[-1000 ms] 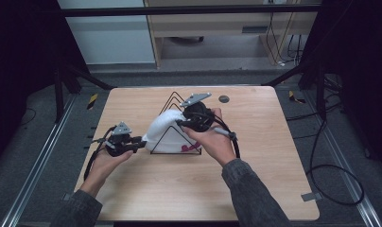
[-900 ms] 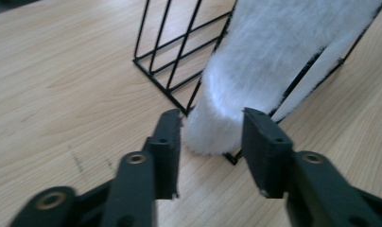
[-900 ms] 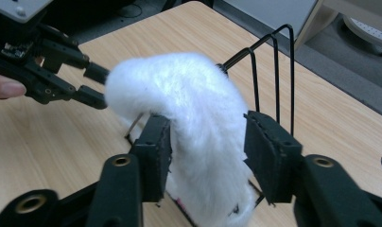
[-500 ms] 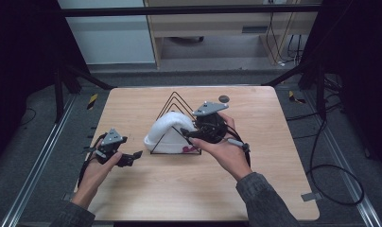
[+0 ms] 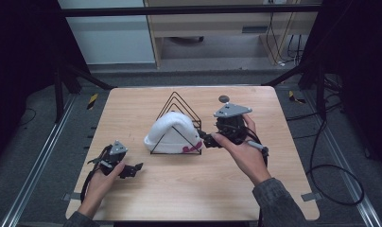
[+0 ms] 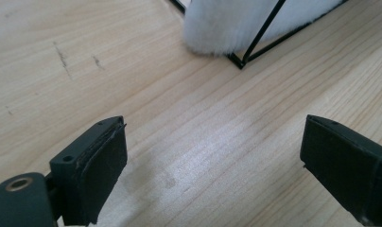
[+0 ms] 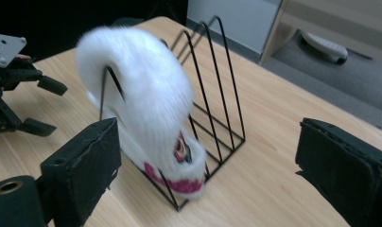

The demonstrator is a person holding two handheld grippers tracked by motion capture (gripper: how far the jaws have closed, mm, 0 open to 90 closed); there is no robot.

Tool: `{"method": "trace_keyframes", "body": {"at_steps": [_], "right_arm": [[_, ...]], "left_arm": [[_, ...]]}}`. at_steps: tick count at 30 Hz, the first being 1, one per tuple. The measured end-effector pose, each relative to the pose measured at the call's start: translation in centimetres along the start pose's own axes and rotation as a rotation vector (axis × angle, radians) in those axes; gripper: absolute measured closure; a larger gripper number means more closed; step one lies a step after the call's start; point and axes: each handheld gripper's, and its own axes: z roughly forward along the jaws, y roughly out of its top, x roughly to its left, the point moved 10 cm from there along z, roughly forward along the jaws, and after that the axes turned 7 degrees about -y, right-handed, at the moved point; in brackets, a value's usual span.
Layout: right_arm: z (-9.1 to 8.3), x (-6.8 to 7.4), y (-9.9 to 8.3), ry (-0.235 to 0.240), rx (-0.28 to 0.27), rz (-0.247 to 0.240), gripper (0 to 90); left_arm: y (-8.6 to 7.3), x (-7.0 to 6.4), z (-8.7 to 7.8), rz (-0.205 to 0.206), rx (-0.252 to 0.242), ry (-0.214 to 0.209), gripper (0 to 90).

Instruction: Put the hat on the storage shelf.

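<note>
- Pale wood, with a visible grain, makes up the worktop [image 5: 189,189]; a small dark round thing [image 5: 223,99] lies near its far edge, just behind the right tool.
- Dark floor with metal rails and loose cables surrounds the worktop, and a light cabinet stands beyond the far edge.
- Black wire forms the rack [image 5: 179,106], a row of triangular loops standing upright at the middle of the worktop.
- A fluffy white slipper [image 5: 170,132] sits in the rack, draped over and between the front wire loops, with its open end down on the wood. Its rim has a pink trim [image 7: 172,182] and a small coloured patch, seen at the rack's near corner in the right gripper view.
- In the left gripper view the slipper's white edge [image 6: 222,28] and a corner of the rack [image 6: 248,56] lie ahead of the jaws, apart from them, with bare wood between.
- The left tool [image 5: 132,169] rests low over the near-left part of the worktop, well apart from the rack; its jaws stand wide and hold nothing.
- The right tool [image 5: 205,139] is just beside the rack's right corner, close to the pink trim; whether it touches the wire cannot be told. In its own view the jaws are spread wide, empty, with the slipper between and beyond them.
- Nothing stands between either tool and the slipper except the rack's own wires.
</note>
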Motion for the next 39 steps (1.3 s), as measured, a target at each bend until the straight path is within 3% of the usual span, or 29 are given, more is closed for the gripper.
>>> {"method": "trace_keyframes", "body": {"at_steps": [3,8,12,19,30,32,39], "right_arm": [[-0.4,-1.2,-1.4,-0.016,0.011,0.016,8.6],[-1.1,-3.5,-4.4,-0.069,0.043,0.039,10.9],[-1.5,-4.6,-6.9,-0.089,0.069,0.058,11.1],[-1.1,-6.1,-11.3,-0.132,0.115,0.103,12.0],[1.1,-7.1,-17.1,-0.147,0.193,0.178,13.1],[1.5,-7.1,-17.6,-0.148,0.199,0.194,13.5],[3.5,-6.5,-18.6,-0.155,0.242,0.175,13.8]], "left_arm": [[0.1,0.0,0.1,0.001,-0.016,0.010,7.5],[-0.3,0.6,0.5,-0.007,0.001,0.032,7.2],[-0.5,0.8,1.1,-0.030,-0.001,0.017,7.3],[-0.5,1.1,1.5,-0.028,-0.008,0.022,5.8],[-0.6,1.3,1.6,-0.021,-0.025,0.012,3.4],[-0.6,1.3,1.6,-0.020,-0.024,0.011,3.1],[-0.6,1.3,1.7,-0.018,-0.020,0.007,1.7]]}}
